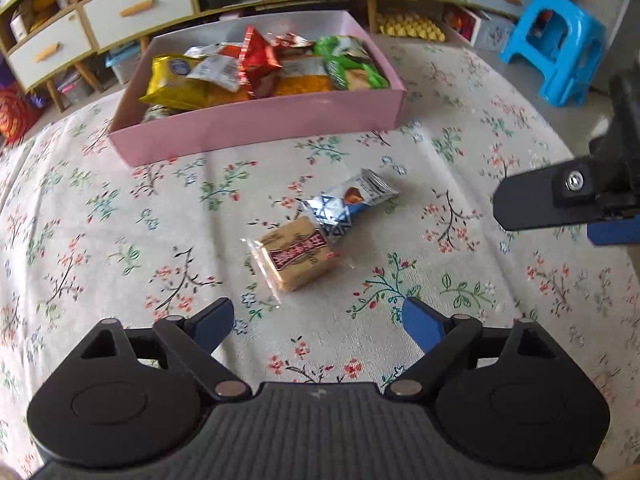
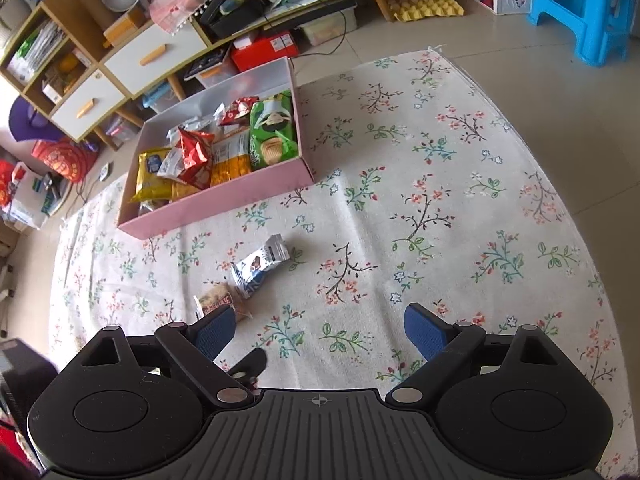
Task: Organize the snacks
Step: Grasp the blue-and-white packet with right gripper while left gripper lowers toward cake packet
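A pink box (image 1: 256,130) holds several snack packets: yellow, red, orange and green. It also shows in the right wrist view (image 2: 224,204). On the floral cloth in front of it lie a tan biscuit packet (image 1: 298,258) and a blue-and-silver wrapper (image 1: 348,204) touching it. In the right wrist view the biscuit packet (image 2: 218,300) and the wrapper (image 2: 260,266) lie ahead to the left. My left gripper (image 1: 318,322) is open and empty, just short of the biscuit packet. My right gripper (image 2: 320,330) is open and empty above bare cloth; it also shows at the right edge of the left wrist view (image 1: 560,204).
The floral cloth (image 2: 420,200) lies on a tiled floor (image 2: 560,92). A low shelf unit with drawers (image 2: 132,60) stands behind the box. A blue plastic stool (image 1: 560,48) stands at the far right. A yellow egg tray (image 2: 424,4) sits under the shelf.
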Demonstrator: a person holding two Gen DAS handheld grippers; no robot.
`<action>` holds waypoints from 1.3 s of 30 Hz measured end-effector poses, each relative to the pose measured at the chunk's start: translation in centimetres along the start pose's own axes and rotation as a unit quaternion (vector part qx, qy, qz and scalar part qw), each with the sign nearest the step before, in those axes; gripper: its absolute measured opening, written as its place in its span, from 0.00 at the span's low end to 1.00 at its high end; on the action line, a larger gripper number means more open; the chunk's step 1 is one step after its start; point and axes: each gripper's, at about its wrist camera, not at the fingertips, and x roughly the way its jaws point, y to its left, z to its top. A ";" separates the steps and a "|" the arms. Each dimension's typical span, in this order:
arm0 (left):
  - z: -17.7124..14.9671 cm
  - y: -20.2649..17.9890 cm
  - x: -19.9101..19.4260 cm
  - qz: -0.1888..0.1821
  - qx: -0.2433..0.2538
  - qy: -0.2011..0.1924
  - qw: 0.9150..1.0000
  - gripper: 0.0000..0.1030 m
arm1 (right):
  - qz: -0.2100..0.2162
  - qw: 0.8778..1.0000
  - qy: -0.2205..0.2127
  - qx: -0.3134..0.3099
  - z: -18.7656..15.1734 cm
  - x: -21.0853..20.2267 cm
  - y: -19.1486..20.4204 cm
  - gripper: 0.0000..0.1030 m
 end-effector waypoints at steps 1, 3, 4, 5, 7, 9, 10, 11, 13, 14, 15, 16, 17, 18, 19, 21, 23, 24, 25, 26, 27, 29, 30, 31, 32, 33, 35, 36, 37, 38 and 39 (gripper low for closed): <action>0.0 -0.1 0.3 0.004 0.003 0.002 1.000 0.82 | -0.001 1.000 0.001 -0.001 0.0 0.1 0.0 0.90; -0.1 -0.2 0.9 0.012 0.010 0.013 1.000 0.70 | -0.003 1.000 0.001 0.002 0.1 0.2 -0.2 0.90; -0.2 -0.3 1.3 0.017 0.012 0.019 1.000 0.58 | -0.004 1.000 0.002 0.003 0.1 0.2 -0.3 0.90; -0.3 -0.1 1.4 0.017 0.010 0.018 1.000 0.51 | -0.006 1.000 0.002 0.004 0.1 0.2 -0.4 0.90; -0.4 0.2 1.0 0.016 0.003 0.009 1.000 0.20 | -0.007 1.000 0.003 0.005 0.1 0.3 -0.4 0.90; -0.3 0.7 0.6 0.005 -0.010 0.012 1.000 0.04 | -0.006 1.000 0.003 0.003 0.1 0.3 -0.4 0.90; -0.4 1.1 0.4 -0.001 -0.019 0.012 1.000 0.04 | -0.004 1.000 0.003 0.003 0.1 0.3 -0.4 0.90; -0.4 1.3 0.3 -0.003 -0.024 0.011 1.000 0.03 | -0.003 1.000 0.003 0.003 0.1 0.3 -0.4 0.90; -0.4 1.8 -0.2 -0.006 -0.030 0.006 1.000 0.01 | 0.000 1.000 0.005 0.005 0.1 0.4 -0.5 0.90; -0.4 2.2 -0.5 -0.010 -0.036 0.002 0.999 0.01 | 0.002 1.000 0.006 0.006 0.1 0.5 -0.5 0.90; -0.3 2.4 -0.7 -0.014 -0.044 0.000 0.999 0.01 | 0.004 1.000 0.009 0.007 0.1 0.6 -0.5 0.90; -0.2 2.8 -0.9 -0.018 -0.054 -0.002 0.998 0.01 | 0.008 1.000 0.011 0.009 0.0 0.7 -0.6 0.90; -0.2 3.3 -1.3 -0.022 -0.064 -0.004 0.998 0.01 | 0.012 1.000 0.014 0.011 0.0 0.9 -0.7 0.90; -0.2 3.9 -1.6 -0.024 -0.075 -0.007 0.997 0.01 | 0.018 1.000 0.017 0.014 0.0 1.1 -0.8 0.90; -0.3 4.4 -2.0 -0.025 -0.085 -0.010 0.996 0.01 | 0.021 0.999 0.023 0.018 0.0 1.4 -1.0 0.90; -0.5 5.2 -2.3 -0.033 -0.106 -0.011 0.994 0.01 | 0.022 0.999 0.037 0.028 -0.1 2.3 -1.3 0.90; -0.5 5.7 -2.4 -0.039 -0.118 -0.013 0.992 0.01 | 0.015 0.998 0.049 0.034 -0.1 3.2 -1.5 0.90; -0.4 5.8 -2.3 -0.038 -0.120 -0.013 0.992 0.01 | 0.013 0.998 0.054 0.034 -0.1 3.6 -1.4 0.90; -0.4 5.9 -2.1 -0.036 -0.122 -0.010 0.992 0.01 | 0.015 0.998 0.057 0.035 -0.1 4.0 -1.4 0.90; -0.3 6.0 -2.0 -0.037 -0.125 -0.008 0.991 0.01 | 0.019 0.997 0.060 0.035 -0.1 4.3 -1.2 0.90; -0.3 6.1 -1.9 -0.040 -0.127 -0.008 0.991 0.01 | 0.022 0.997 0.060 0.038 0.0 4.6 -1.1 0.90; -0.1 6.2 -1.7 -0.045 -0.132 -0.007 0.990 0.02 | 0.033 0.997 0.054 0.041 0.1 5.1 -0.7 0.90; -0.1 6.3 -1.7 -0.048 -0.134 -0.011 0.990 0.03 | 0.038 0.997 0.052 0.041 0.3 5.4 -0.5 0.90; 0.0 6.4 -1.7 -0.052 -0.136 -0.016 0.989 0.05 | 0.043 0.997 0.048 0.042 0.5 5.6 -0.2 0.90; 0.2 6.4 -1.8 -0.055 -0.138 -0.022 0.989 0.14 | 0.047 0.997 0.044 0.044 0.8 5.9 0.1 0.90; 0.3 6.3 -1.8 -0.058 -0.137 -0.031 0.988 0.22 | 0.050 0.997 0.041 0.047 1.1 6.3 0.3 0.90; 0.7 6.2 -1.9 -0.053 -0.124 -0.048 0.990 0.50 | 0.052 0.996 0.033 0.059 1.6 7.1 0.7 0.90; 0.9 6.2 -1.9 -0.041 -0.119 -0.054 0.991 0.54 | 0.056 0.996 0.031 0.068 1.8 7.6 0.9 0.90; 1.0 6.3 -1.8 -0.032 -0.117 -0.056 0.991 0.56 | 0.059 0.995 0.031 0.076 2.0 8.1 1.0 0.90; 1.1 6.5 -1.7 -0.032 -0.120 -0.054 0.991 0.56 | 0.062 0.994 0.032 0.082 2.1 8.6 1.2 0.88; 1.0 6.9 -1.5 -0.040 -0.127 -0.049 0.990 0.57 | 0.065 0.994 0.029 0.084 2.2 9.1 1.5 0.87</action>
